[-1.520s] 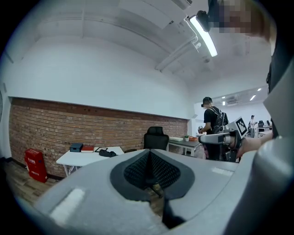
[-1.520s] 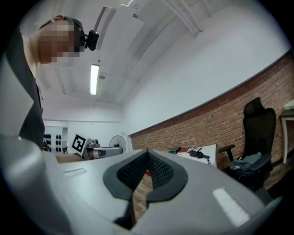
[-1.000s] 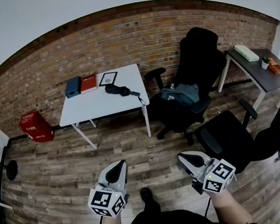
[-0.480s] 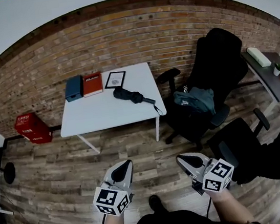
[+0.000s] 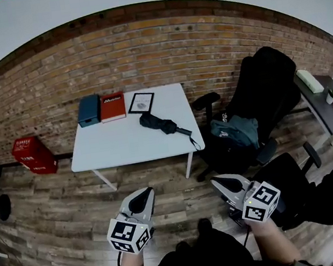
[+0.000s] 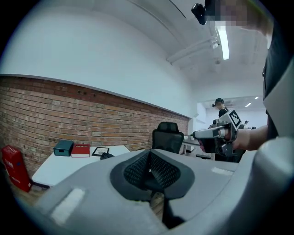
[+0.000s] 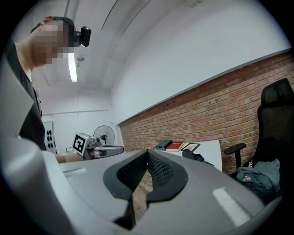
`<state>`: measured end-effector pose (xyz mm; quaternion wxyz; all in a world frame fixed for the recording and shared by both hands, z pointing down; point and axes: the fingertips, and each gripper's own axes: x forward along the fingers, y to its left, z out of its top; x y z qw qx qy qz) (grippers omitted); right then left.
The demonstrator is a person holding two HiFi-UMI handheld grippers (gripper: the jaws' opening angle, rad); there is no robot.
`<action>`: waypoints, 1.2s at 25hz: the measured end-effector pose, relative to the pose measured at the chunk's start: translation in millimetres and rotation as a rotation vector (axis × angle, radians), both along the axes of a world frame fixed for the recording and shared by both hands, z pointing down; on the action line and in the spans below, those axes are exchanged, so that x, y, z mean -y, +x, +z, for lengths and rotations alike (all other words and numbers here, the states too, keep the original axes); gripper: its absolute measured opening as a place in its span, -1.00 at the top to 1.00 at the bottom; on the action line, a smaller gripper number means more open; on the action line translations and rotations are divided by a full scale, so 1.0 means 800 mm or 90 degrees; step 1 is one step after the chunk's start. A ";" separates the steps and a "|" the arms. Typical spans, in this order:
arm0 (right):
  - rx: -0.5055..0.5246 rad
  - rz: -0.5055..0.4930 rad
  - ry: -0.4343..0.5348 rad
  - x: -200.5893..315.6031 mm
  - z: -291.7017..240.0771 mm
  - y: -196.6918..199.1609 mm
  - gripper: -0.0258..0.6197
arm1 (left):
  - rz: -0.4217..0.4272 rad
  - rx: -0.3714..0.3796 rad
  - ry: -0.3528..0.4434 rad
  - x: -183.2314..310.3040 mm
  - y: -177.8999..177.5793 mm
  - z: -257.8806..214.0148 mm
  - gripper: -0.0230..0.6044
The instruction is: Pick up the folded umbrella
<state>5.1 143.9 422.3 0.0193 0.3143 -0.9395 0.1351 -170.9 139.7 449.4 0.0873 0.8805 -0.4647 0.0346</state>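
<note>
The folded black umbrella (image 5: 162,124) lies on the white table (image 5: 119,148), right of its middle, with its strap trailing toward the table's right edge. Both grippers are held over the wooden floor, well short of the table. My left gripper (image 5: 143,193) is shut with nothing in it and points toward the table. My right gripper (image 5: 217,182) is level with it, pads together and empty. The left gripper view shows the shut pads (image 6: 149,153) and the umbrella (image 6: 106,155) far off. From the right gripper (image 7: 147,151) the umbrella (image 7: 193,155) also appears small and distant.
A teal box (image 5: 88,110), a red book (image 5: 112,106) and a framed picture (image 5: 141,102) lie along the table's far edge by the brick wall. A black office chair with a teal bag (image 5: 234,131) stands right of the table, a second chair (image 5: 283,174) nearer. A red crate (image 5: 31,155) sits left.
Both grippers have been carried forward toward the table, still shut. The table and umbrella now appear larger and more central in the head view.
</note>
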 end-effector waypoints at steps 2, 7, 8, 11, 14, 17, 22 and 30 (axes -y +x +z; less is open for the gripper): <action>0.013 0.005 -0.014 0.017 0.007 -0.001 0.92 | -0.006 -0.001 -0.009 0.010 -0.004 0.006 0.90; 0.024 -0.027 -0.046 0.062 0.033 -0.014 0.92 | -0.017 0.014 -0.028 0.049 -0.007 0.018 0.90; 0.028 -0.033 -0.048 0.077 0.035 -0.015 0.92 | -0.021 0.018 -0.030 0.063 -0.008 0.019 0.90; 0.036 -0.046 -0.057 0.131 0.045 -0.015 0.92 | -0.035 0.028 -0.035 0.112 -0.009 0.024 0.90; 0.043 -0.059 -0.070 0.189 0.052 -0.014 0.92 | -0.042 0.031 -0.051 0.170 -0.002 0.029 0.90; 0.050 -0.073 -0.076 0.250 0.051 -0.001 0.92 | -0.044 0.043 -0.057 0.231 0.019 0.026 0.90; 0.061 -0.091 -0.095 0.340 0.055 0.026 0.92 | -0.068 0.062 -0.079 0.317 0.043 0.024 0.90; 0.073 -0.091 -0.121 0.441 0.071 0.049 0.92 | -0.060 0.083 -0.119 0.398 0.075 0.051 0.90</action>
